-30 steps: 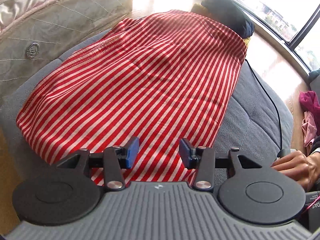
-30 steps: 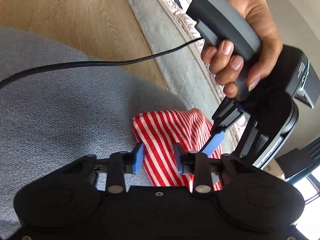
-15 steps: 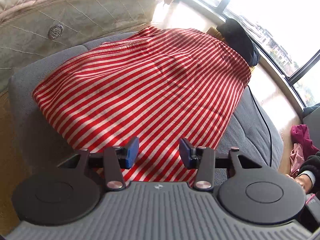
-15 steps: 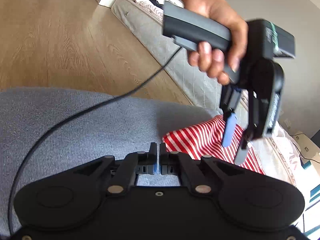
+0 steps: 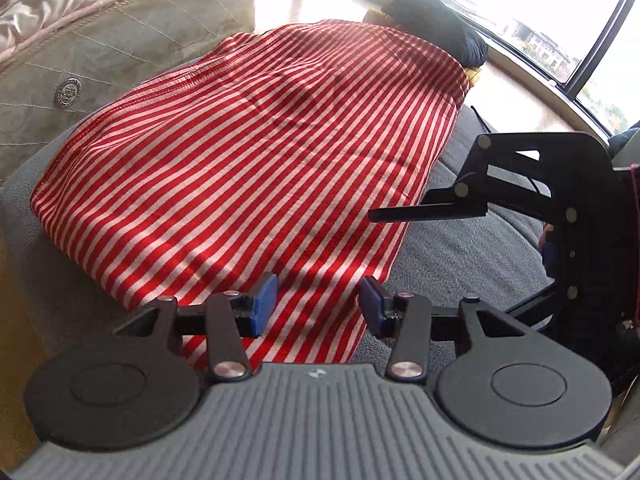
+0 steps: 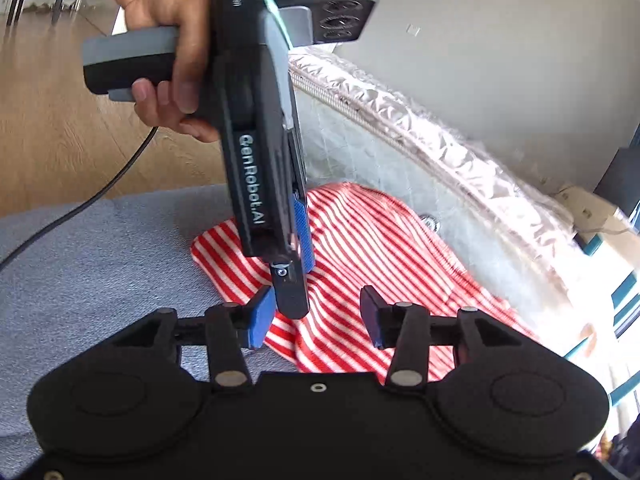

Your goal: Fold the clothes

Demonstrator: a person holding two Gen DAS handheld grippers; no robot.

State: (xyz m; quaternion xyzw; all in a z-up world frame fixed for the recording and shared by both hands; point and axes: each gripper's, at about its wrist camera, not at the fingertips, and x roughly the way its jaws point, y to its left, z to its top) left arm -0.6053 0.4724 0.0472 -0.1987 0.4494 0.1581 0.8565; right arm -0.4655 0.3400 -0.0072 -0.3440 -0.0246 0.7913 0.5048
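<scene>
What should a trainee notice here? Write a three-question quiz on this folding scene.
1. True or false: the left gripper is shut on the striped garment.
2. The garment lies on: A) wooden floor, B) the grey cushion, C) a mattress.
3. Fill in: the right gripper is ____.
Key: 1 false; 2 B; 3 open.
</scene>
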